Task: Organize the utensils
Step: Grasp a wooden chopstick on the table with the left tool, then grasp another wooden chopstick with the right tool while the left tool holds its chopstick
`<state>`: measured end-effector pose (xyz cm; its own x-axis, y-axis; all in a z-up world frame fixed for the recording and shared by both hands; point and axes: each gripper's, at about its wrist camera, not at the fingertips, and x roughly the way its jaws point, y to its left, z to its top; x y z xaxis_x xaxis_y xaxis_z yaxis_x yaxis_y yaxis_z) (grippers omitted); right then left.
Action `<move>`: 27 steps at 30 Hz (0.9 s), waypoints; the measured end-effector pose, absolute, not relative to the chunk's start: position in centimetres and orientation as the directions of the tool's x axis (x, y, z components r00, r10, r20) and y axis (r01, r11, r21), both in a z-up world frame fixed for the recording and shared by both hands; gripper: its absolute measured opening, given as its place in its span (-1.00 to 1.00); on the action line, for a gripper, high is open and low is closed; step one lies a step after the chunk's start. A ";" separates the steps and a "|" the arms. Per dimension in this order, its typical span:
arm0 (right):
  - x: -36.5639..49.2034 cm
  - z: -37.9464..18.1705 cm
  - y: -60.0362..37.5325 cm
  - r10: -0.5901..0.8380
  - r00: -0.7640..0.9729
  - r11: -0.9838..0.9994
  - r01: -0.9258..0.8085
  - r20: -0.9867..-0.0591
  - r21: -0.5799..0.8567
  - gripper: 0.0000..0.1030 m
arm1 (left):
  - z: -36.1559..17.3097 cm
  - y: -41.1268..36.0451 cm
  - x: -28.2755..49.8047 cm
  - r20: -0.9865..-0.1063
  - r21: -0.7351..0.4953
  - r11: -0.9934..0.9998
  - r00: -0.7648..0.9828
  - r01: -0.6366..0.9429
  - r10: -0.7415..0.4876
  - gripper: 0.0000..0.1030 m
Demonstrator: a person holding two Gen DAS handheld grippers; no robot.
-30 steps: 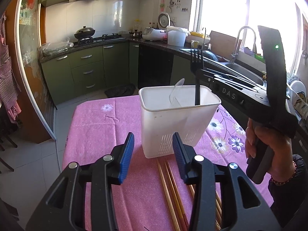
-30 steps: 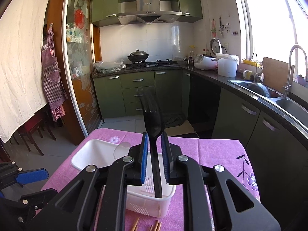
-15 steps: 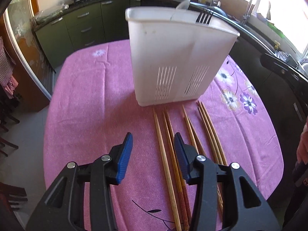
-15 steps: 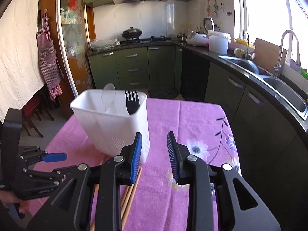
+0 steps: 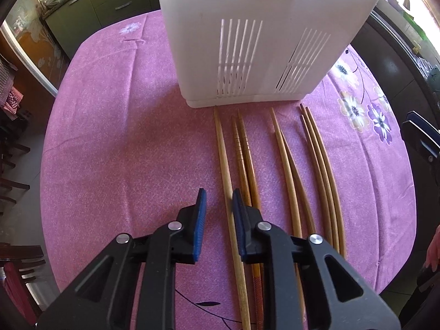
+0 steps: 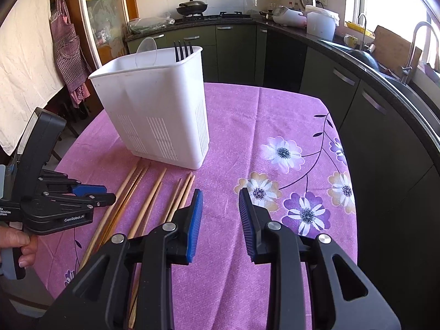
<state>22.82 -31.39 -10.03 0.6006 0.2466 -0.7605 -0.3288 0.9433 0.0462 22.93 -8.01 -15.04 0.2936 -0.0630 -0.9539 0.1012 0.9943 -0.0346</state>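
Left gripper (image 5: 217, 211) dropped low, jaws parted around the leftmost chopstick (image 5: 224, 159), right gripper (image 6: 220, 214) wide and empty since the fork (image 6: 183, 51) reached the caddy (image 6: 154, 104).

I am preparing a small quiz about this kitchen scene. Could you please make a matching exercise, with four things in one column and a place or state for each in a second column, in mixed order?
Things:
1. black fork
2. chopsticks
3. left gripper
4. right gripper

Places or states:
A. open, above the bare tablecloth
B. lying on the cloth in front of the white holder
C. standing in the holder, tines up
D. open, one chopstick between its fingers

Pairs: 1-C, 2-B, 3-D, 4-A
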 end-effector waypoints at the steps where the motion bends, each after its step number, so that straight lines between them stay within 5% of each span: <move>1: 22.8 -10.0 -31.2 0.246 0.597 0.943 -0.329 -0.763 0.047 -0.46 | -15.2 -8.2 23.1 -0.956 -0.035 0.994 0.288 0.101 -0.063 -0.67; 15: 22.8 -11.0 -31.0 0.246 0.552 0.939 -0.338 -0.797 0.056 -0.46 | -15.6 -8.8 23.5 -0.953 -0.050 0.993 0.292 0.104 -0.078 -0.86; 27: 25.8 -14.7 -28.9 0.354 0.311 0.905 -0.352 -0.882 0.239 -0.49 | -9.8 -6.2 19.9 -0.870 -0.029 0.992 0.486 0.120 -0.084 -0.87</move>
<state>25.77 -28.88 -14.74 0.3115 0.3542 -0.8818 -0.3517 0.9050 0.2393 19.92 -6.22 -9.82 0.4862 -0.0837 -0.8699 0.1195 0.9924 -0.0287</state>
